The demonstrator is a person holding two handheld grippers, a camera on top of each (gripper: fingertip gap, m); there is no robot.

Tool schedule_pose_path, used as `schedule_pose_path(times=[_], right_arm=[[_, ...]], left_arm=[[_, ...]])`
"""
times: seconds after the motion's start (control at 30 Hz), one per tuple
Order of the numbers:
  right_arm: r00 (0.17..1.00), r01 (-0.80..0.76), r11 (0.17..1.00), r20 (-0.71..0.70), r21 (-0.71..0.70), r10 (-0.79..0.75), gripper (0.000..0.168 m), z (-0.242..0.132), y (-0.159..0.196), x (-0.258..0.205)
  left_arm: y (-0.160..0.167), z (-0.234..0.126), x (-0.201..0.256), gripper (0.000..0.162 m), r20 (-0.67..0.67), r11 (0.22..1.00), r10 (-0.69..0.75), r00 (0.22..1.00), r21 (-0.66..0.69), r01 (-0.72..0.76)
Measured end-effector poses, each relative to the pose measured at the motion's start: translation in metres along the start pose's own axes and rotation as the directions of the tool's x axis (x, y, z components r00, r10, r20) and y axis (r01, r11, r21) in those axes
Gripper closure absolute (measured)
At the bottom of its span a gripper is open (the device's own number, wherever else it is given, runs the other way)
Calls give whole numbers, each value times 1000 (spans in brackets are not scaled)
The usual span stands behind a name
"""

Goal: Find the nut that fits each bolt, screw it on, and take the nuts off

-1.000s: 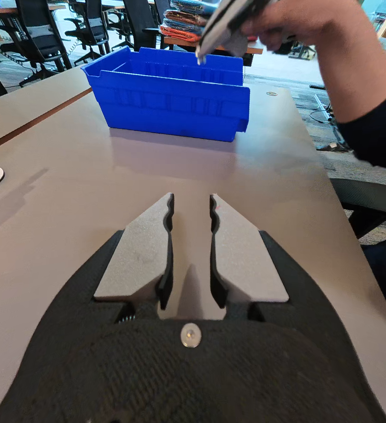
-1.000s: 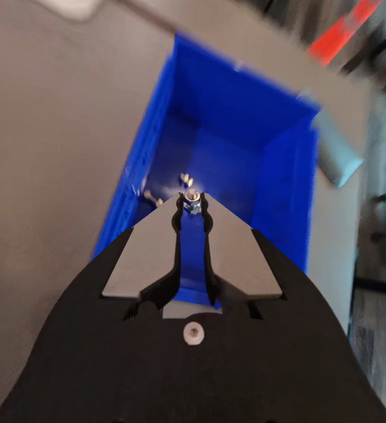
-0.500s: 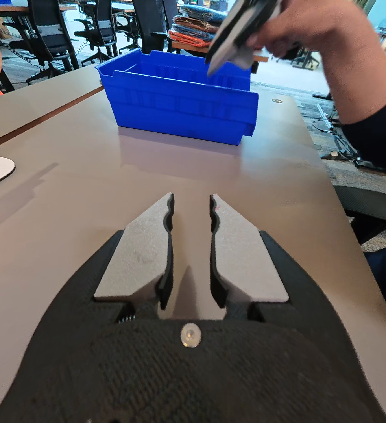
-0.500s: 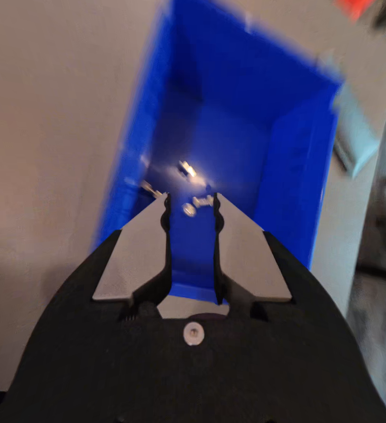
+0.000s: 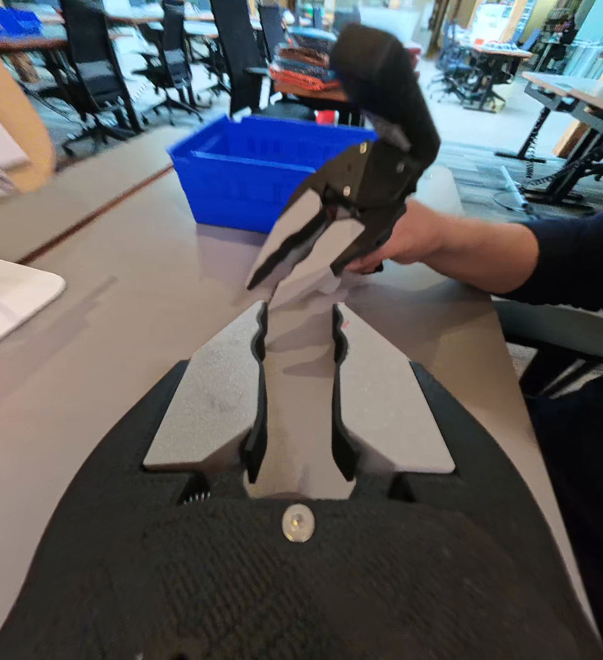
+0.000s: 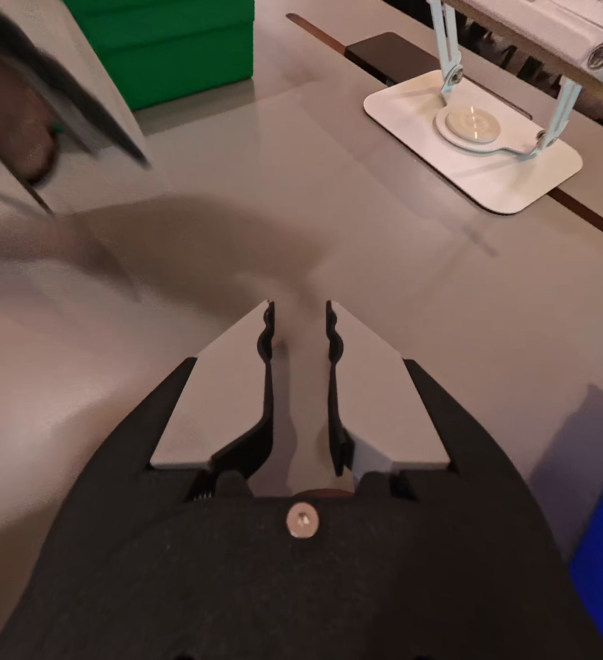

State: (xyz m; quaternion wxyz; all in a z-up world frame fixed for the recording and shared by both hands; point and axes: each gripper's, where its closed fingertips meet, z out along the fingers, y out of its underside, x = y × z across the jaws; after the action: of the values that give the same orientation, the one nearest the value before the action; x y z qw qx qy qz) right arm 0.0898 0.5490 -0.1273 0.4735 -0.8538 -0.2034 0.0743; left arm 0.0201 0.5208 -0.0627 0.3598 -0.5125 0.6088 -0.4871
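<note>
**Both tongs empty, away from the bin**

My left tongs (image 5: 299, 310) and right tongs (image 6: 300, 309) hover over the bench (image 5: 142, 321), each parted, gripping nothing. No bolts or nuts visible; I judge they're inside the blue bin (image 5: 242, 178). Next move: reach back into it.

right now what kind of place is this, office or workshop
Most likely an open-plan office used as a work or lab space. Rows of black office chairs and desks fill the background, a blue parts bin sits on the grey table, and a white lamp-like stand is nearby.
</note>
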Motion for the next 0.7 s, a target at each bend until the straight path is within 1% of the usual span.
schedule_pose_path(times=[0.07, 0.13, 0.17, 0.2, 0.23, 0.27, 0.37, 0.43, 0.5, 0.53, 0.6, 0.63, 0.7], right_arm=[[998, 36, 999, -51, -8, -37, 143, -2, 9, 9], [997, 40, 999, -59, -26, -41, 144, -3, 21, 13], [999, 19, 999, -40, -34, -21, 143, -2, 26, 12], [1000, -2, 999, -17, -40, 2, 143, -2, 30, 11], [1000, -15, 999, -1, -44, 15, 141, -2, 30, 10], [1000, -13, 999, -5, -39, 13, 140, -2, 29, 12], [999, 17, 999, -41, -42, -19, 140, -2, 29, 18], [999, 11, 999, -30, -32, -12, 140, -1, 28, 16], [1000, -6, 1000, 5, -25, 6, 140, 2, 28, 11], [1000, -10, 1000, 22, -28, 11, 140, 3, 29, 8], [1000, -4, 999, 18, -50, 5, 140, 7, 34, 9], [1000, 4, 998, -1, -63, -4, 140, 8, 37, 12], [1000, 19, 997, -20, -76, -20, 140, 8, 40, 14]], left_arm=[[-26, -31, 2, 130, 41, 999, 22, 999, 39, -24], [-42, -70, 0, 133, 104, 999, 26, 994, 31, -29], [-43, -92, -8, 131, 160, 1000, 4, 987, -9, -2], [-40, -114, -14, 122, 195, 998, -27, 980, -55, 38], [-37, -136, -18, 119, 208, 993, -59, 976, -88, 78], [-33, -158, -25, 121, 233, 987, -78, 969, -117, 108], [-7, -226, -74, 125, 436, 965, -63, 898, -202, 166], [26, -252, -96, 129, 464, 930, -89, 882, -278, 240], [67, -258, -105, 135, 419, 871, -134, 898, -383, 309], [88, -260, -111, 138, 412, 835, -130, 902, -445, 324], [125, -262, -121, 135, 408, 759, -99, 908, -558, 334], [135, -262, -122, 134, 394, 737, -106, 913, -585, 338], [144, -259, -121, 134, 356, 724, -129, 925, -604, 333]])
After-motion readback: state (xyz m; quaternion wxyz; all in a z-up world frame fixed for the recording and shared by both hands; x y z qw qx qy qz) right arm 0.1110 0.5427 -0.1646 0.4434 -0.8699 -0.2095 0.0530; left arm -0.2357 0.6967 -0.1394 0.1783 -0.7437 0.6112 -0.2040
